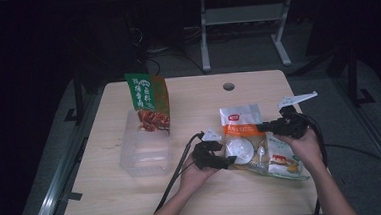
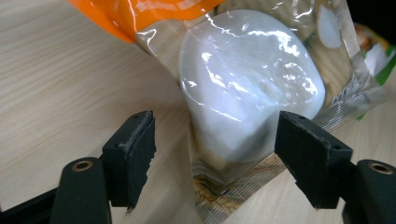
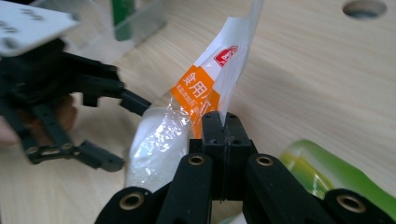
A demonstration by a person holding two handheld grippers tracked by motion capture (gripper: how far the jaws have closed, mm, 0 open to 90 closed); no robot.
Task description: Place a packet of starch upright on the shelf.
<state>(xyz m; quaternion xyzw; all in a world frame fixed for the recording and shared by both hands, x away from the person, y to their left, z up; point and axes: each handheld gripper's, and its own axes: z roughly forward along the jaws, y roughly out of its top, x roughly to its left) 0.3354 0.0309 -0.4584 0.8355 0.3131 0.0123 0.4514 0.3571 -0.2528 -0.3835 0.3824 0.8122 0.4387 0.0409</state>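
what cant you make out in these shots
- Printing on the orange-and-clear bag: too small in the high view, creased and cut short in the right gripper view.
- Contents of the clear plastic box: too dim from above.
- Green packet: the right gripper covers most of it.
- Bag's far end: runs off the left gripper view's top edge.

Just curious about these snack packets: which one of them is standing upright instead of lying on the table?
The green and orange packet, standing in the clear plastic box. The orange and white packet and the green-edged packet beside it both lie near the hands.
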